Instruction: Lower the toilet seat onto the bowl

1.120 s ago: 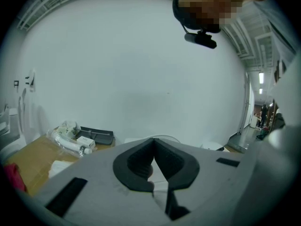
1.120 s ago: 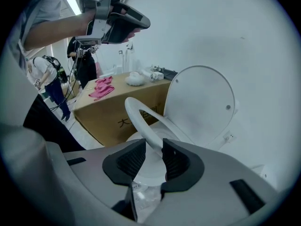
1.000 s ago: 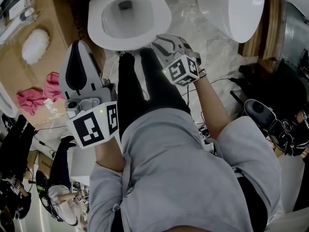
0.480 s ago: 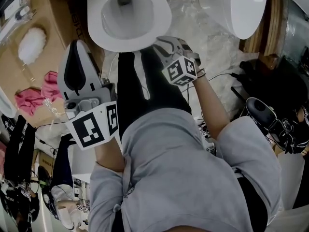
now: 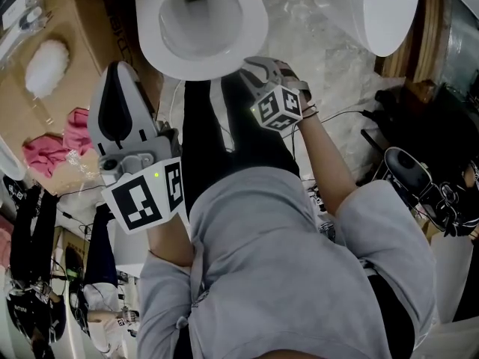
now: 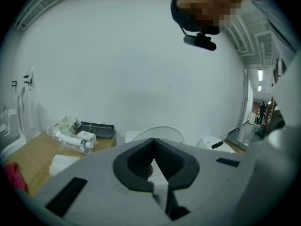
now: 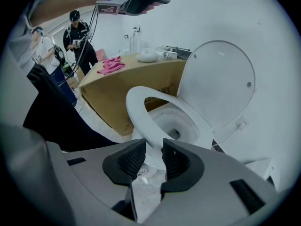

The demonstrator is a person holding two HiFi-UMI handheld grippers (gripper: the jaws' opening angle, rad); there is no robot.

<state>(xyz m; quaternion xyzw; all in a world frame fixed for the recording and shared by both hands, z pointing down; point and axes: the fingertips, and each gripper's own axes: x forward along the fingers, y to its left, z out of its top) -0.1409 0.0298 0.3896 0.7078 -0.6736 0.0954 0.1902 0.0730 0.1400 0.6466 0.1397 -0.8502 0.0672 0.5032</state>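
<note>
The toilet seat point(image 7: 138, 117) lies flat on the bowl point(image 7: 178, 122), a white ring around the opening. Its lid point(image 7: 218, 81) stands upright behind it against the white wall point(image 6: 117, 69).

In the right gripper view we see the right claw point(image 7: 154, 147) low in front of the toilet. Its jaws stand a narrow gap apart with nothing held between them. The front rim of the seat shows just beyond the tips, and we cannot tell whether they touch it. From the head view this claw sits close to the front edge of the bowl, beside the person's dark trouser leg point(image 5: 206, 140).

The left claw point(image 6: 154, 141) is raised, well apart from the toilet and pointing at the wall. Its jaws are closed tip to tip and grip nothing.

To the left of the toilet a cardboard box point(image 7: 117, 91) stands on the floor point(image 5: 314, 58). A pink cloth point(image 7: 110, 65) and a white fluffy item point(image 5: 46, 64) lie on top of it. A second toilet point(image 5: 367, 10) is at the upper right of the head view.
</note>
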